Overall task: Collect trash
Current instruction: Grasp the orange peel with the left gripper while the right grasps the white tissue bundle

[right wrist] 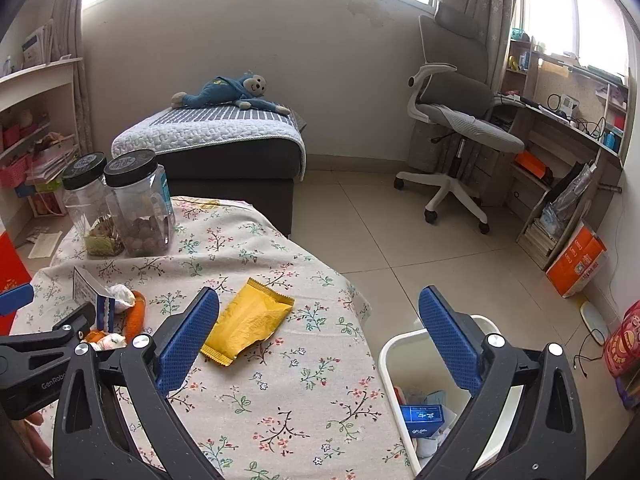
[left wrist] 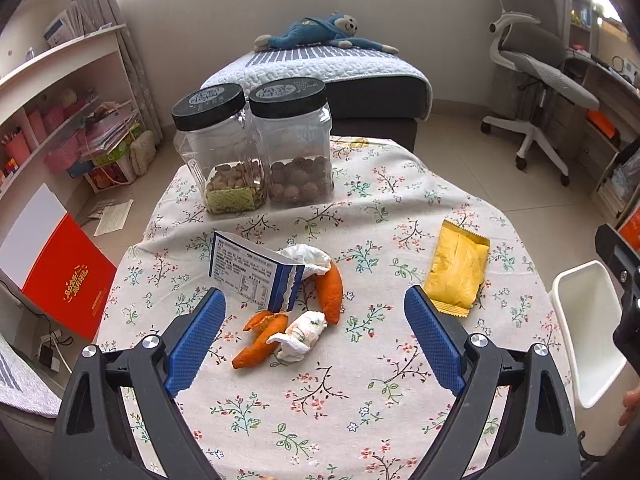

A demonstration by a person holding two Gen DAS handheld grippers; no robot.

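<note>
Left tongs: my left gripper (left wrist: 315,312) is wide open and holds nothing. It hangs above the table, and the small heap of trash lies between its two blue fingers (left wrist: 196,340), a little ahead of them.

Right tongs: my right gripper (right wrist: 319,316) is also wide open and empty. Its left finger is over the table edge, its right finger over the bin.

Table: a table with a light cloth printed with small flowers (left wrist: 360,400).

Trash heap: a torn blue and white paper carton (left wrist: 256,276) stands tilted; two orange peel pieces (left wrist: 332,290) lie beside and in front of it. One crumpled white tissue (left wrist: 306,255) is just behind the carton, another crumpled tissue (left wrist: 300,334) touches the front peel (left wrist: 260,340).

Yellow wrapper: a flat yellow foil snack wrapper (right wrist: 248,326) lies on the cloth, apart from the heap, near the table edge and just beside my right gripper's left finger.

Bin: a white plastic waste bin (right wrist: 390,356) stands on the floor just beside the table. Inside I see a blue box (right wrist: 422,420) and some paper.

Jars: two clear plastic jars with black lids (left wrist: 256,144) stand side by side at the far end of the table, each partly filled with brown snacks.
</note>
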